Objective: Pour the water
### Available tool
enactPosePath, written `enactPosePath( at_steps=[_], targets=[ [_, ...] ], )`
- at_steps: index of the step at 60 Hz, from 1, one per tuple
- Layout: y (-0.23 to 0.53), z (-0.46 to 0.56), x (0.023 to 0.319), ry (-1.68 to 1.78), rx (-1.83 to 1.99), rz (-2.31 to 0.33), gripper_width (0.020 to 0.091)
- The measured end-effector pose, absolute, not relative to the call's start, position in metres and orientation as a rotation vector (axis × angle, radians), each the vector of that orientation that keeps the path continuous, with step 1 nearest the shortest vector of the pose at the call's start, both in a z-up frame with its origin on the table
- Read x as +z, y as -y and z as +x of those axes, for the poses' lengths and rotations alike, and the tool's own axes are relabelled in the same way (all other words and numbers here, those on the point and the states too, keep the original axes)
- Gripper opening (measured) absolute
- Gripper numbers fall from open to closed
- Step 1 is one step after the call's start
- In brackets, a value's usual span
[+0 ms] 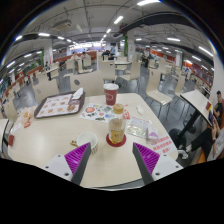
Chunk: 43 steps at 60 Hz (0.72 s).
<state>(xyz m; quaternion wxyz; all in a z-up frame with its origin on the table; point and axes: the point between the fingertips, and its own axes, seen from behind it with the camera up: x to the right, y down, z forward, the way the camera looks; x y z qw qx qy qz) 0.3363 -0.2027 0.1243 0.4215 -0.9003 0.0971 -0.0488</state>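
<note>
A red paper cup (pixel 111 93) stands upright toward the far side of the pale table (pixel 60 135). Nearer me, a small glass of amber liquid (pixel 117 129) rests on a red coaster (pixel 117 141), just ahead of my fingers. A second small cup (pixel 118 109) stands between the glass and the red cup. My gripper (pixel 112 163) is open, its purple pads (pixel 78 157) spread wide over bare tabletop, with nothing between them.
A tray with food wrappers (pixel 59 105) lies to the left. A plate with colourful items (pixel 97 113) and a clear container (pixel 137 127) sit near the cups. A white bowl (pixel 74 143) is by the left finger. Chairs, tables and a person (pixel 215 112) lie beyond.
</note>
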Motion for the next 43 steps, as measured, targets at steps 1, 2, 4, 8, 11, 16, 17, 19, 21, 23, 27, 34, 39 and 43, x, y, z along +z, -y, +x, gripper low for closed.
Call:
enactPosePath(
  at_steps=[1, 2, 4, 8, 11, 16, 17, 19, 21, 23, 27, 34, 39, 43],
  targets=[
    [0.208, 0.333, 0.129, -0.236, -0.126, -2.256, 0.0852],
    [0.211, 0.329, 0.131, -0.229, -0.130, -2.258, 0.0852],
    [0.223, 0.324, 0.139, -0.222, -0.140, -2.258, 0.0852],
    [0.235, 0.312, 0.150, -0.208, -0.147, -2.266, 0.0851],
    [0.248, 0.303, 0.160, -0.202, -0.142, -2.264, 0.0850],
    [0.258, 0.291, 0.170, -0.186, -0.139, -2.264, 0.0852],
    [0.260, 0.289, 0.172, -0.181, -0.139, -2.263, 0.0853],
    [0.264, 0.284, 0.177, -0.172, -0.140, -2.261, 0.0851],
    [0.267, 0.281, 0.180, -0.161, -0.140, -2.258, 0.0853],
    [0.268, 0.279, 0.181, -0.153, -0.143, -2.257, 0.0854],
    [0.272, 0.275, 0.184, -0.141, -0.152, -2.258, 0.0851],
    [0.274, 0.270, 0.186, -0.123, -0.149, -2.250, 0.0853],
    [0.275, 0.270, 0.183, -0.080, -0.176, -2.258, 0.0851],
    [0.274, 0.269, 0.183, -0.074, -0.189, -2.254, 0.0851]
  ],
)
